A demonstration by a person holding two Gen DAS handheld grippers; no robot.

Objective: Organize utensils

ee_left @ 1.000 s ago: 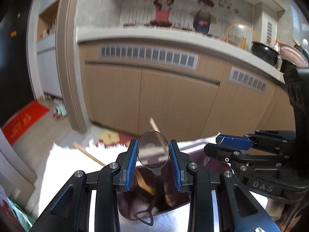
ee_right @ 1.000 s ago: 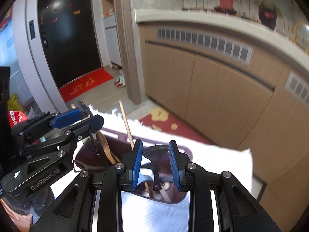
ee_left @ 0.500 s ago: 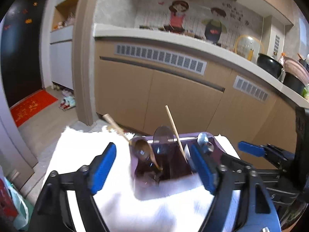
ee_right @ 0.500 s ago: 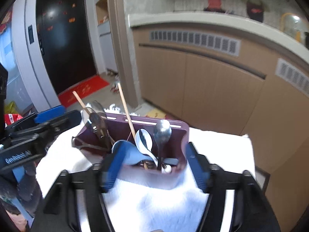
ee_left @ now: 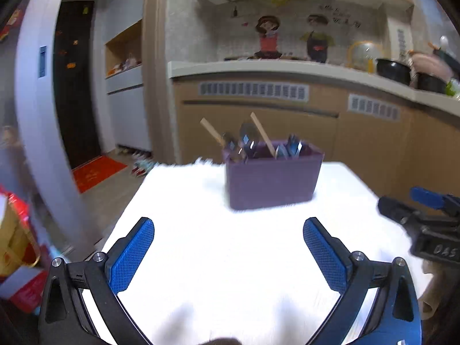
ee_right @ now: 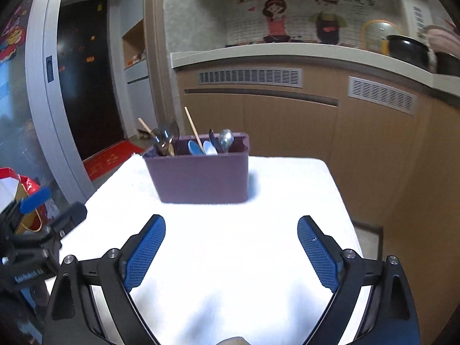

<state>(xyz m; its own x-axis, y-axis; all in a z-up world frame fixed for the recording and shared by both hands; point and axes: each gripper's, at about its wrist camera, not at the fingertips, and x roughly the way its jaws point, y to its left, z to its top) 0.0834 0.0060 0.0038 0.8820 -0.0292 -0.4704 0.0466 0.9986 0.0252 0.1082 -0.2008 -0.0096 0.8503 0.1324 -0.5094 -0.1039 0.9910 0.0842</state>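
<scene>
Both tools now sit well back from the purple caddy (ee_right: 198, 172), where a second ago they were clamped at its rim. Left tool (ee_left: 228, 251) and right tool (ee_right: 231, 247): jaws have just been opening, now spread wide, nothing between them. Caddy stands upright on the white-clothed desk (ee_right: 230, 258), spoons (ee_right: 218, 143) and wooden sticks (ee_right: 194, 128) poking out.

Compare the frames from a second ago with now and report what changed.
Both grippers let go and drew back from the purple utensil holder. The left gripper released the metal spoon it clamped; the right gripper released a utensil handle. Their jaws have just been opening, with nothing between them now. The holder, its utensils and the white cloth stayed put.
</scene>
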